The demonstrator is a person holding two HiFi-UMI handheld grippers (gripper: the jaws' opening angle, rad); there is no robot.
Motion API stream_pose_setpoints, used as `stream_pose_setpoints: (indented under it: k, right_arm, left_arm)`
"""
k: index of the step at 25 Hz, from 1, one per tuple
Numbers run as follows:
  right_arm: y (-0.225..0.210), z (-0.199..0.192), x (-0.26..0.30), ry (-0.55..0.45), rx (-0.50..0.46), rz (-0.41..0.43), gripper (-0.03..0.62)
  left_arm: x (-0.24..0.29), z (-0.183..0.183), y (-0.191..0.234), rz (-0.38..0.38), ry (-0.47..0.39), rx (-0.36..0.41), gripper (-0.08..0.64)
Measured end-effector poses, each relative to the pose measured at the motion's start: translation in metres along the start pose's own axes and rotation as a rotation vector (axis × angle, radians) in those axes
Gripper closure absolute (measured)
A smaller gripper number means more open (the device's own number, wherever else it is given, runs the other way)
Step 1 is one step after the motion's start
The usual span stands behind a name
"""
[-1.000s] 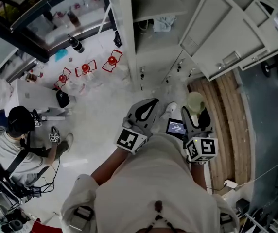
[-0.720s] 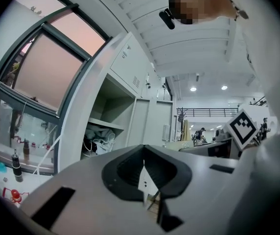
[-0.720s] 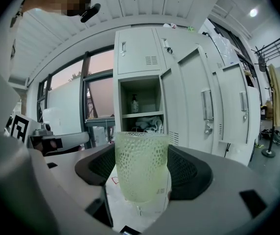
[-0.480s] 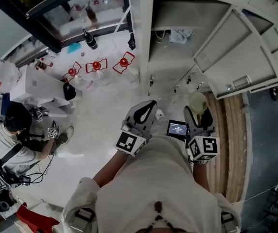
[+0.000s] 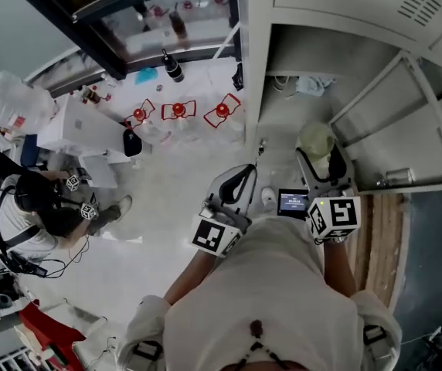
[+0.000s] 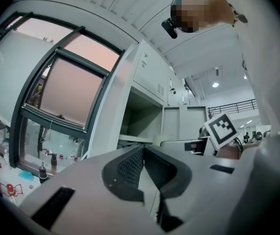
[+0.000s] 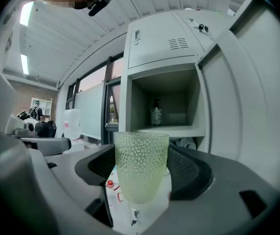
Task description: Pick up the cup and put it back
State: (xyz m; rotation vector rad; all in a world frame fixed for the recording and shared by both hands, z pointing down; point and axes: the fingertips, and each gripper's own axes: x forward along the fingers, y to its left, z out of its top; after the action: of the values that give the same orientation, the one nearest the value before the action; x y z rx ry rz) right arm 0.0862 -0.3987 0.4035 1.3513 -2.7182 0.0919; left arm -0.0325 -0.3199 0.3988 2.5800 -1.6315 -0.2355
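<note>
A pale green dimpled cup [image 7: 141, 166] stands upright between the jaws of my right gripper [image 7: 142, 173], which is shut on it. In the head view the cup [image 5: 315, 140] shows from above at the tip of the right gripper [image 5: 319, 167], in front of an open grey locker [image 5: 298, 60]. In the right gripper view that locker compartment [image 7: 165, 106] lies straight ahead with a patterned bottle [image 7: 156, 113] at its back. My left gripper [image 5: 242, 178] is held beside the right one; its jaws meet at the tips with nothing between them [image 6: 142, 153].
The locker door [image 5: 406, 137] stands swung open to the right. Three red-framed items [image 5: 178, 110] and a dark bottle [image 5: 172, 66] sit on the white floor near a window. A person [image 5: 39, 207] crouches at the left by white boxes [image 5: 82, 134].
The head view has shifted toward the locker, so the open compartment now fills more of the top. My right gripper has risen with the cup toward the opening. The left gripper keeps its place beside it.
</note>
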Motion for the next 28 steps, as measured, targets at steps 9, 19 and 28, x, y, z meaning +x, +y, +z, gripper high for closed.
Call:
stream_pose_setpoints:
  k: [9, 19, 28]
  right_arm:
    - [-0.038, 0.095, 0.08, -0.141, -0.118, 0.049, 0.25]
    - [-0.072, 0.129, 0.162, -0.137, -0.108, 0.107, 0.25]
    - [-0.077, 0.122, 0.204, -0.067, -0.101, 0.121, 0.25]
  left_arm:
    - [0.02, 0.006, 0.014, 0.116, -0.03, 0.02, 0.551]
    - [0.019, 0.005, 0.038, 0.323, -0.037, 0.038, 0.551]
    - [0.01, 0.005, 0.055, 0.459, -0.036, 0.038, 0.552]
